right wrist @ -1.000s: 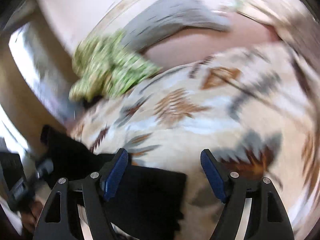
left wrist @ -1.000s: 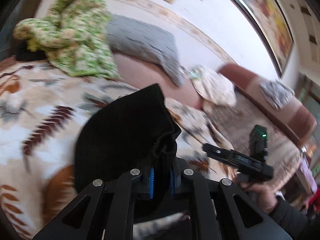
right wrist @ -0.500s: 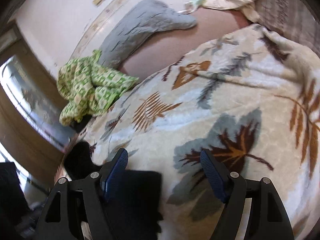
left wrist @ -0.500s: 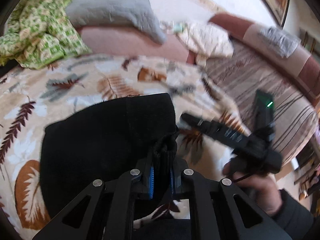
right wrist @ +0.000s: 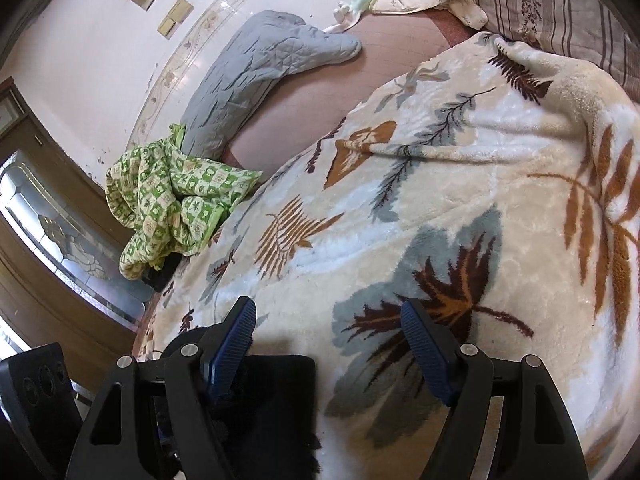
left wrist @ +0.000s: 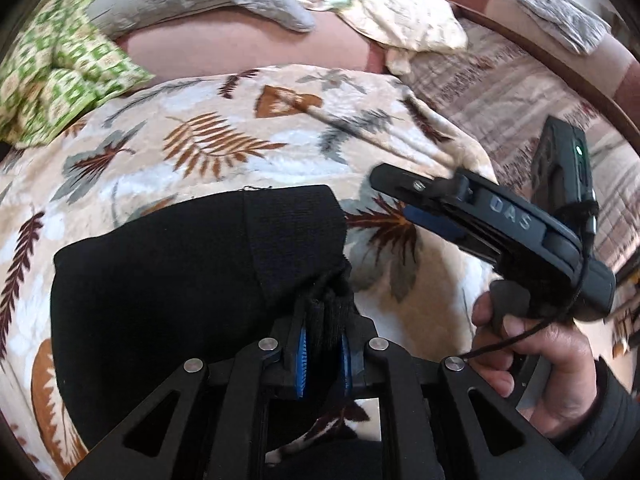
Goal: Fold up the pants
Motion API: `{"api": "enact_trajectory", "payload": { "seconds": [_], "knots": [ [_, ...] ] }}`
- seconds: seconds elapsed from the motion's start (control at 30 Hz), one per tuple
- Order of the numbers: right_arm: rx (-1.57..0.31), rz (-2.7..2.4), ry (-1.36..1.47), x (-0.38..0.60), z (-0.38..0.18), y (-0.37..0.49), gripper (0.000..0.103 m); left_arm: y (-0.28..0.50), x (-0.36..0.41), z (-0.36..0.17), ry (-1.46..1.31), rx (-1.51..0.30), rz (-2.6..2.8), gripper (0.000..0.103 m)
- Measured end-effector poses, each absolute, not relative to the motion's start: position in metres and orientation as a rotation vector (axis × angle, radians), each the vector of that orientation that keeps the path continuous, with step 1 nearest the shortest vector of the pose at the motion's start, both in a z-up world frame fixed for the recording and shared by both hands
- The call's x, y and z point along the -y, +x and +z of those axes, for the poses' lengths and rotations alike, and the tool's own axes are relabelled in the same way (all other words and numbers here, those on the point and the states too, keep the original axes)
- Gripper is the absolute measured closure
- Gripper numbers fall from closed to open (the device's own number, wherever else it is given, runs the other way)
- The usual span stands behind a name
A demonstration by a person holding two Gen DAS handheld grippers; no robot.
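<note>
Left gripper [left wrist: 323, 350] is clamped on bunched black pants [left wrist: 180, 280], which are spread on the leaf-print blanket [left wrist: 224, 120]. Right gripper [right wrist: 328, 344] is held wide apart, nothing gripped.

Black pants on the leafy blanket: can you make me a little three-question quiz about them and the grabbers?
1. True or false: the left gripper is shut on the black pants.
2. What are the right gripper jaws doing? A) squeezing the pants B) standing open with nothing between them C) holding the green checked cloth
3. Fill in: the pants lie on a blanket printed with ____.

Key: 1 true. 2 B. 3 leaves.
</note>
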State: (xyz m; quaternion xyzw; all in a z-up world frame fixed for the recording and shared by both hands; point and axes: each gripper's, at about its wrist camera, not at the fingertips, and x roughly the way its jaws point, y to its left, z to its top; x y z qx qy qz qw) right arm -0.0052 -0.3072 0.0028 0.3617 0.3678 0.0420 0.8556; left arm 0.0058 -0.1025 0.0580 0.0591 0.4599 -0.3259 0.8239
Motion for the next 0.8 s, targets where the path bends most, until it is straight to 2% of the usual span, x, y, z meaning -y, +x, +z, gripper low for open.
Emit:
{"api": "enact_trajectory", "payload": {
  "seconds": [0.03,0.07,0.13,0.3,0.5,0.6,0.67,0.73,0.77,0.8],
  "knots": [
    [-0.774,0.086,0.767,0.307,0.002,-0.005,0.026,0.005,0.110,0.055,0.164,-0.999,-0.720,0.084],
    [-0.775,0.085,0.771,0.308,0.001,-0.004,0.026,0.005,0.112,0.049,0.191,-1.023,-0.749,0.070],
    [-0.776,0.085,0.771,0.308,0.001,-0.004,0.026,0.004,0.118,0.047,0.215,-1.045,-0.810,0.056],
    [-0.768,0.084,0.757,0.307,0.002,-0.003,0.026,-0.004,0.102,0.059,0.138,-1.031,-0.925,0.053],
    [-0.694,0.119,0.715,0.304,0.018,-0.012,0.026,-0.008,-0.005,0.090,-0.105,-0.880,-0.797,0.052],
    [-0.663,0.235,0.605,0.282,0.037,-0.020,0.026,-0.011,-0.064,0.085,-0.256,-0.846,-0.684,0.054],
    [-0.674,0.419,0.526,0.256,0.053,-0.028,0.029,-0.014,-0.089,0.071,-0.324,-0.859,-0.656,0.079],
    [-0.707,0.543,0.445,0.231,0.063,-0.036,0.030,-0.017,-0.097,0.054,-0.353,-0.888,-0.638,0.091],
    [-0.751,0.587,0.398,0.217,0.062,-0.037,0.034,-0.017,-0.098,0.048,-0.365,-0.898,-0.634,0.093],
    [-0.809,0.601,0.355,0.206,0.059,-0.034,0.047,-0.014,-0.096,0.038,-0.385,-0.919,-0.631,0.096]
  ]
}}
